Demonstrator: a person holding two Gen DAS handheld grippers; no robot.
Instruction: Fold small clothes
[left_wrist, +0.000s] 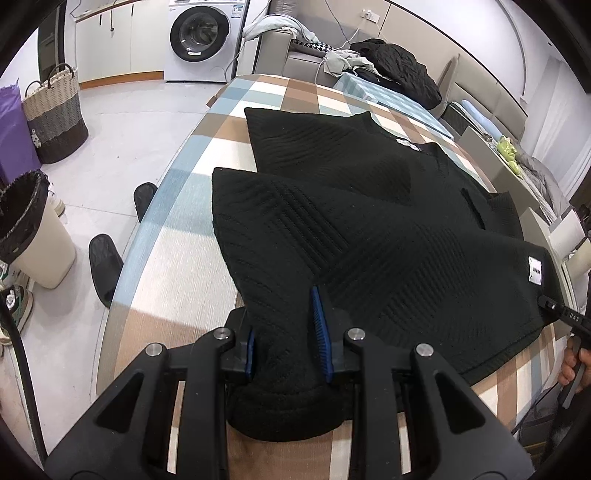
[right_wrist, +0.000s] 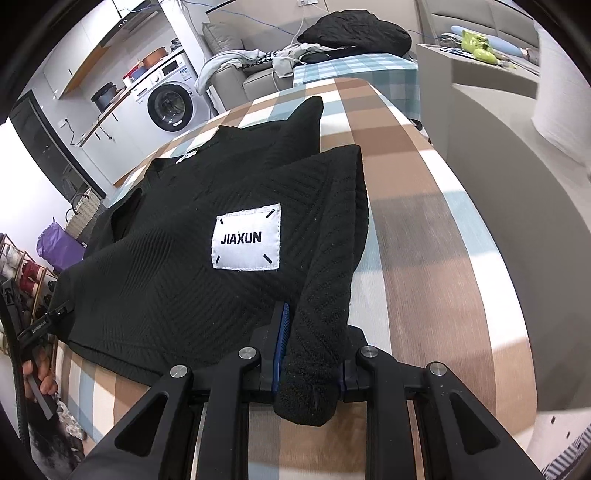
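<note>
A black knitted sweater (left_wrist: 369, 221) lies spread on a checked tablecloth (left_wrist: 177, 266) in the left wrist view, its neck and small white tag (left_wrist: 408, 144) toward the far end of the table, its body flat so the folds can be laid square. The left gripper (left_wrist: 286, 332) is clenched on a thick bunch of the knit at the near left corner, the blue pads (left_wrist: 319, 325) pressing either side of the cloth, which trails from the jaws back to the sweater; the grip looks placed at an outer corner so that side can be carried over the middle. At the right edge a hand (left_wrist: 574, 363) holds the other tool at the sweater's far corner. A washing machine (left_wrist: 201, 37), a woven basket (left_wrist: 53, 114) and a bin (left_wrist: 33, 236) stand beyond the table. In the right wrist view, the same sweater (right_wrist: 166, 280) shows a white patch (right_wrist: 246, 238) reading JIAXUN (facing up, near the hem). The right gripper (right_wrist: 310, 363) grasps a rolled wad of knit at the near right corner, matching the other side, likely so both corners travel together and the fold stays even. The tablecloth (right_wrist: 424, 258) lies bare to the right. At the left edge a hand (right_wrist: 42, 373) holds the other tool.
</note>
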